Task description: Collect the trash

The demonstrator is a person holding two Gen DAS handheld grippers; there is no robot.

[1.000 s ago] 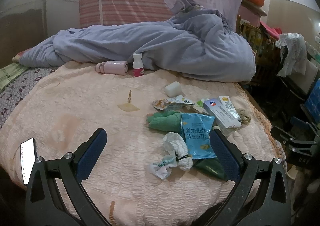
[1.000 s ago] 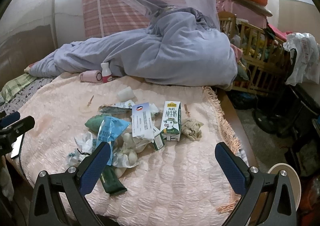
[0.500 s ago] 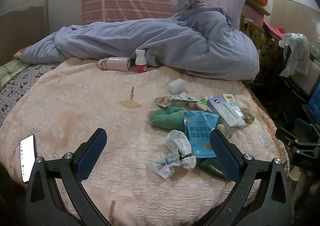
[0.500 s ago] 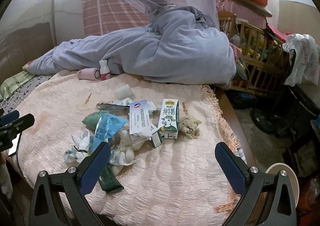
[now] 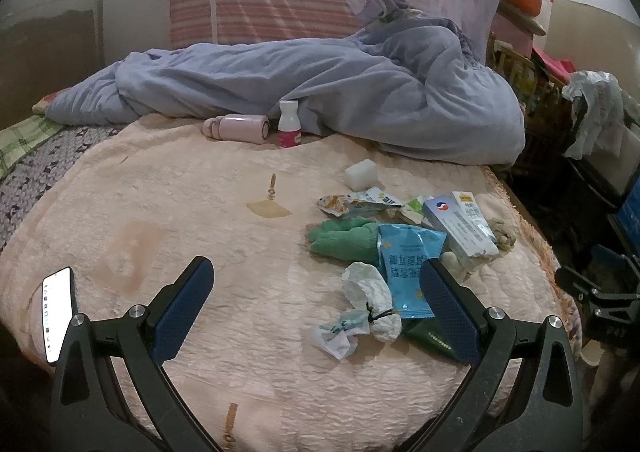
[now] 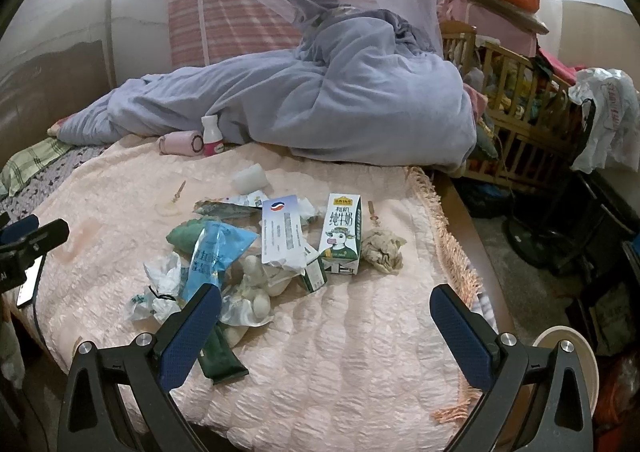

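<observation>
left claw: gaping wide, hanging empty above the bed's near edge | right claw: spread wide, gripping nothing | trash pile: lying on the pink bedspread toward the bed's right edge, milk carton standing beside a blue snack bag, crumpled tissue nearest the left claw.

Both wrist views face across bed (near foot edge), sharing trash pile.

A rumpled lilac duvet lies behind what looks like a phone at the bedspread's edge.
</observation>
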